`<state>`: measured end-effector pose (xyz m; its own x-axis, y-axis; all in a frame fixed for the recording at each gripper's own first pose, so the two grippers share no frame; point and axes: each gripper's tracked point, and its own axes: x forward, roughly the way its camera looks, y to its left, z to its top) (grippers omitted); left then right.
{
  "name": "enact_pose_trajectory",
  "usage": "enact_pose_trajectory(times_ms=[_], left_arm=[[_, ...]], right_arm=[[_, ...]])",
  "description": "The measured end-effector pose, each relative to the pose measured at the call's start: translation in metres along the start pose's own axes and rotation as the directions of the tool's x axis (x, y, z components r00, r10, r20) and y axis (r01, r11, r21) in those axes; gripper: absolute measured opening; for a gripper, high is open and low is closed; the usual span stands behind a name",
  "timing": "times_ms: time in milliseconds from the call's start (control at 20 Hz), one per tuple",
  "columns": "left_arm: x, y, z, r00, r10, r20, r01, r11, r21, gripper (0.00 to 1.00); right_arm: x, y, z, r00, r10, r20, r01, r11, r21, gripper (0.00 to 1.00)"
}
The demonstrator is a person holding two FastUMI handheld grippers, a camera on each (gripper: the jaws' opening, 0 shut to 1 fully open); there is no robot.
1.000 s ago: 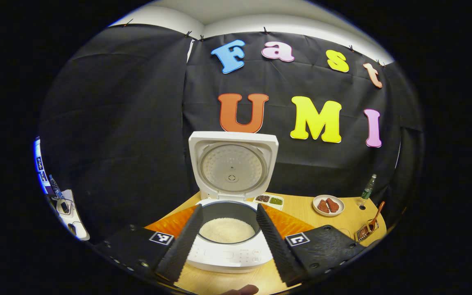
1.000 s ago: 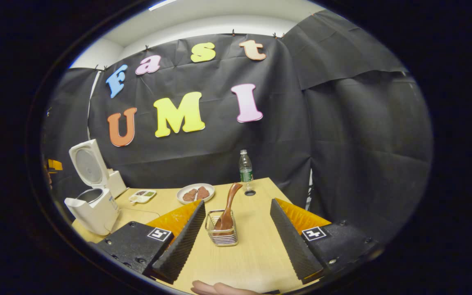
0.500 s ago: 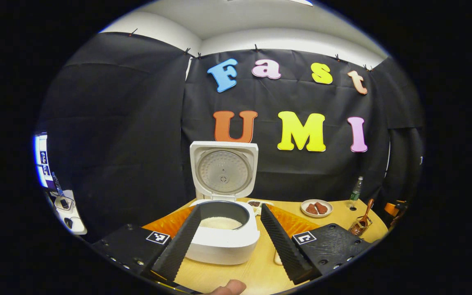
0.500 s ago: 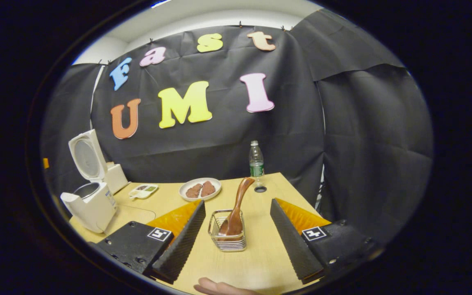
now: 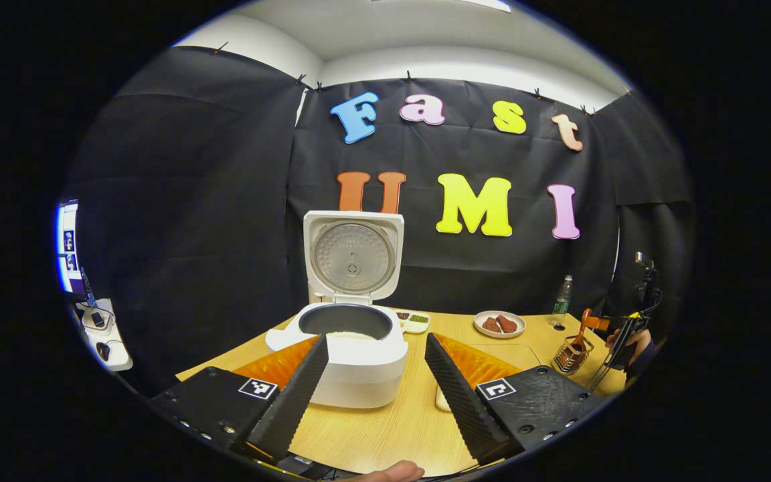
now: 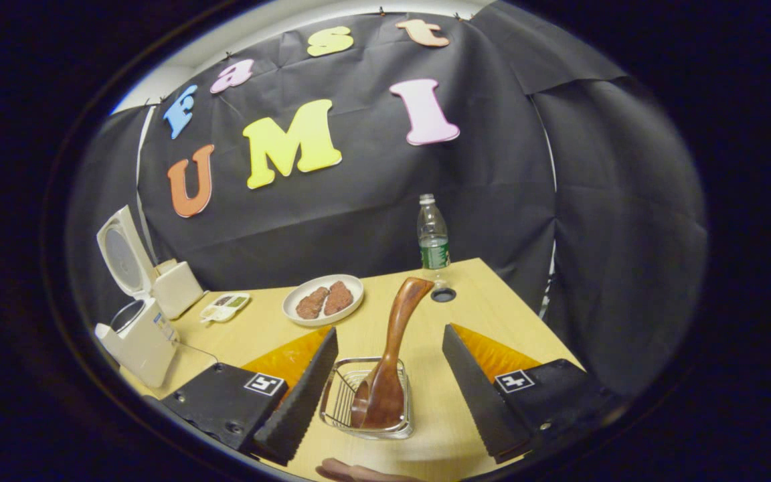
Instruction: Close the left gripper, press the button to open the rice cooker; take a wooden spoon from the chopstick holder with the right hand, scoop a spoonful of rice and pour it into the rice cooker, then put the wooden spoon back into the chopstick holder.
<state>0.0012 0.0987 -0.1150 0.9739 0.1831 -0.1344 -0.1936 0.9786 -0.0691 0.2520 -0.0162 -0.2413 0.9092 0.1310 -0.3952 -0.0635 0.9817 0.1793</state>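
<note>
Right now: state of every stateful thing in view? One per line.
rice cooker: lid up, rice visible in the pot
wooden spoon: standing in the holder, handle leaning away
chopstick holder: upright on the table, holding the spoon
left gripper: open, holding nothing
right gripper: open, fingers either side of the holder, not touching
bottle: upright, capped
plate: carrying two brown pieces

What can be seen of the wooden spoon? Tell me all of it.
The wooden spoon is dark brown, glossy wood. It stands bowl-down in the wire chopstick holder on the table, its curved handle leaning up and away. The right gripper is open around the holder, its fingers not touching the spoon.
</note>
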Motion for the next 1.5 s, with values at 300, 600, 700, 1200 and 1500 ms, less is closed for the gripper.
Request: enact_pose_trajectory(times_ms=[300, 600, 700, 1200, 1500], left_arm=[[0.009, -0.009, -0.008, 1.0, -0.011, -0.005, 0.011, 1.0, 0.008, 0.93], [0.032, -0.027, -0.006, 0.998, -0.069, 0.002, 0.069, 0.998, 0.008, 0.93], [0.035, -0.028, -0.006, 0.997, -0.077, -0.009, 0.077, 0.997, 0.001, 0.93], [0.015, -0.04, -0.012, 0.989, -0.146, -0.018, 0.146, 0.989, 0.006, 0.93], [0.013, -0.032, -0.025, 0.986, -0.166, -0.029, 0.166, 0.986, 0.001, 0.93]], right_arm=[[0.041, 0.001, -0.008, 0.99, 0.066, -0.122, -0.047, 0.988, 0.146, 0.89], [0.07, -0.008, -0.025, 0.976, 0.09, -0.198, -0.042, 0.971, 0.234, 0.66], [0.075, -0.007, -0.026, 0.975, 0.096, -0.199, -0.049, 0.972, 0.228, 0.6], [0.034, -0.001, 0.0, 0.995, 0.004, -0.097, 0.01, 0.99, 0.139, 0.13], [-0.007, 0.033, 0.045, 0.996, -0.074, 0.047, 0.074, 0.997, 0.001, 0.13]])
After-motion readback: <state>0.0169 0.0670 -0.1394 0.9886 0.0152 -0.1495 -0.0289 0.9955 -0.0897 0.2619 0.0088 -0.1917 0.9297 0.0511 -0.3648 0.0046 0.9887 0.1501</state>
